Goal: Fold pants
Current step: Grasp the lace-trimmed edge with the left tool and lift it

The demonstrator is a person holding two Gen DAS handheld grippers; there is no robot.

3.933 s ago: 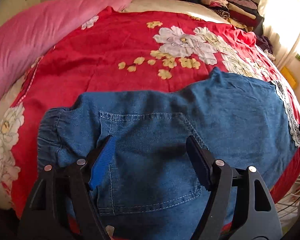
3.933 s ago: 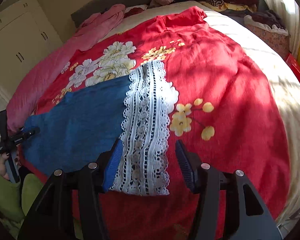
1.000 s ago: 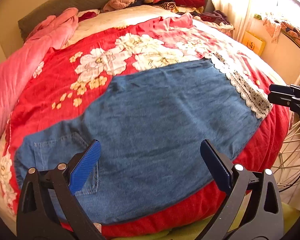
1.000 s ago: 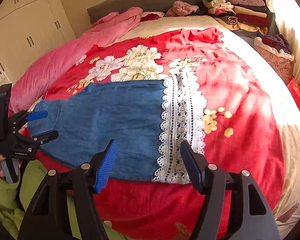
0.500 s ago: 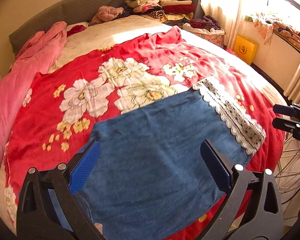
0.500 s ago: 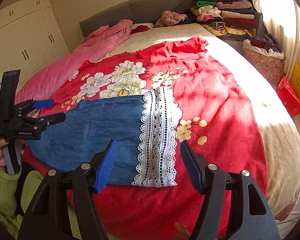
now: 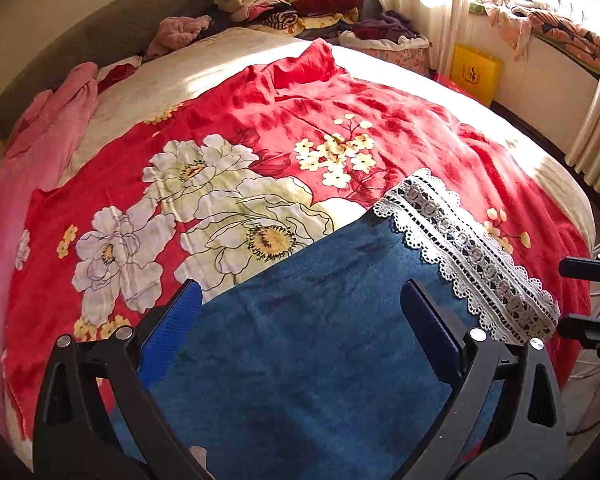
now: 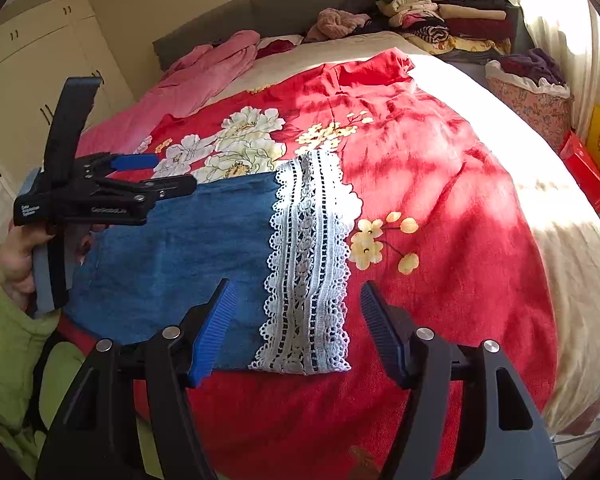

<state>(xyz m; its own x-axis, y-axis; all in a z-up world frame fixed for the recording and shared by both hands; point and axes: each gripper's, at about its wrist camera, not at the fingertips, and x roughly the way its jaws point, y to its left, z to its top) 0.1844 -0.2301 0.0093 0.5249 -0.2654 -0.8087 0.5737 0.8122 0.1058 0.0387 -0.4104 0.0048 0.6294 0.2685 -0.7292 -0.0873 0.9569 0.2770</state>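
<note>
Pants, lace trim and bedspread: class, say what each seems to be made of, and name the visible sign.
Pants: probably denim, matte blue with a faint woven grain.
Lace trim: white openwork, likely cotton crochet lace; holes and scalloped edges show.
Bedspread: thin woven cloth, perhaps cotton, matte red with a printed floral pattern, softly creased.

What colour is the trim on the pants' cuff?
White openwork lace trim on blue denim pants; clearest in the right wrist view.

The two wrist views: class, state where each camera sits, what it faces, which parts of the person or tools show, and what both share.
Left wrist: rides the open left tool, looking down at the denim pants; the right tool's tips show at the right edge.
Right wrist: rides the open right tool, facing the lace hem; the left hand and green sleeve show.
Shared: pants, hem, red floral bedspread.
</note>
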